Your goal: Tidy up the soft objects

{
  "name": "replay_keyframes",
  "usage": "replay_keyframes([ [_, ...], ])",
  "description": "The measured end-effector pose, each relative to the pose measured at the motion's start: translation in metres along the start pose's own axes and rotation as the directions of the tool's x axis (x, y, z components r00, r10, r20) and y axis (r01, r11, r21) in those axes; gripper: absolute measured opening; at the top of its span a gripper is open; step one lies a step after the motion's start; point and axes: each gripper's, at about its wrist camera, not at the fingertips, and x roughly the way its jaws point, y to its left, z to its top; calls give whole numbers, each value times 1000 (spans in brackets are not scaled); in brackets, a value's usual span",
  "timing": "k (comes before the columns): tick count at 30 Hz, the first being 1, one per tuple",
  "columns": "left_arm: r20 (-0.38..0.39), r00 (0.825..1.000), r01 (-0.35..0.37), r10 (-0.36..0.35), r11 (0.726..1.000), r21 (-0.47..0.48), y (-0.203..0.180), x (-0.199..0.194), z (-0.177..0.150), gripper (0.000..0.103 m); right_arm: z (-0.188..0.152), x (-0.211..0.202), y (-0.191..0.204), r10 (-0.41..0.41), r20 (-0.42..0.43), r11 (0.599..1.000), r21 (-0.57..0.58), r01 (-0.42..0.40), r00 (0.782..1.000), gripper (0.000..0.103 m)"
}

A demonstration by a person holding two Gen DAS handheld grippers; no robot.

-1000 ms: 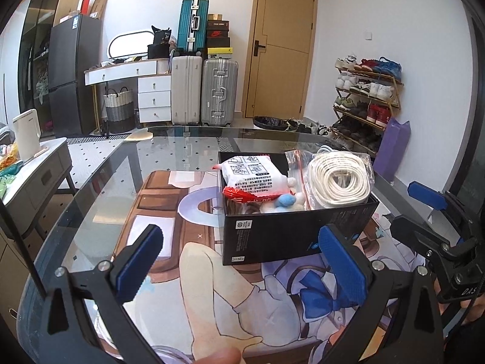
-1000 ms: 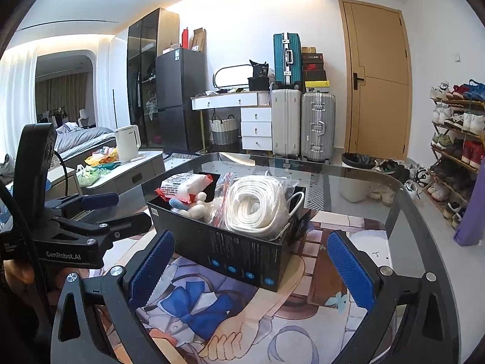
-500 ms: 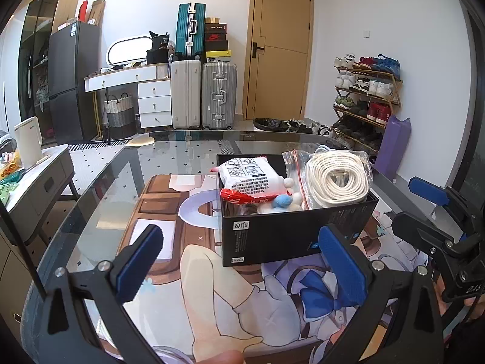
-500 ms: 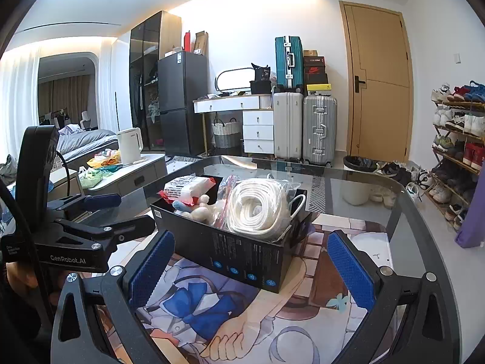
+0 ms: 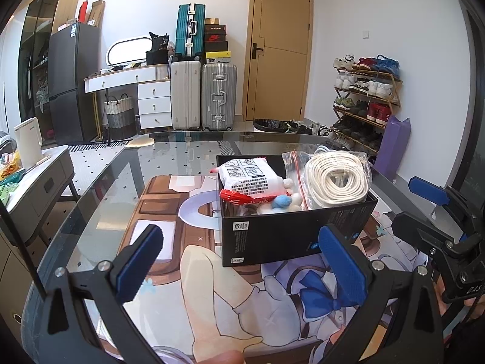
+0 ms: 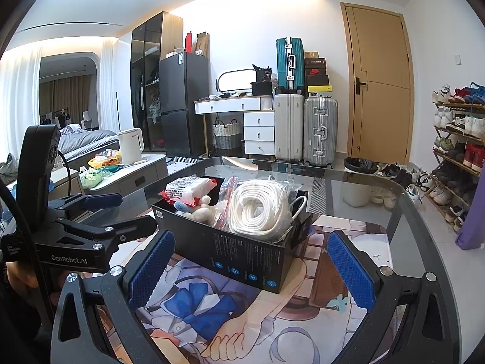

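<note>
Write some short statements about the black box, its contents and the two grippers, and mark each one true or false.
1. The coiled white rope lies in the black box. True.
2. The left gripper is shut on the rope. False: it is open and holds nothing.
3. The white packet with the red end sits in the box. True.
4. The box stands on the floor. False: it stands on the glass table.
5. The right gripper is open and empty. True.
</note>
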Motion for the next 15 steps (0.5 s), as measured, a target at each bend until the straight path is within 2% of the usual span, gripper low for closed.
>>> replay_keyframes([
  [15,0,1000,3,-3,1000,3,0,0,1,103,-1,0,1,0,-1,1000,0,0,1000,102],
])
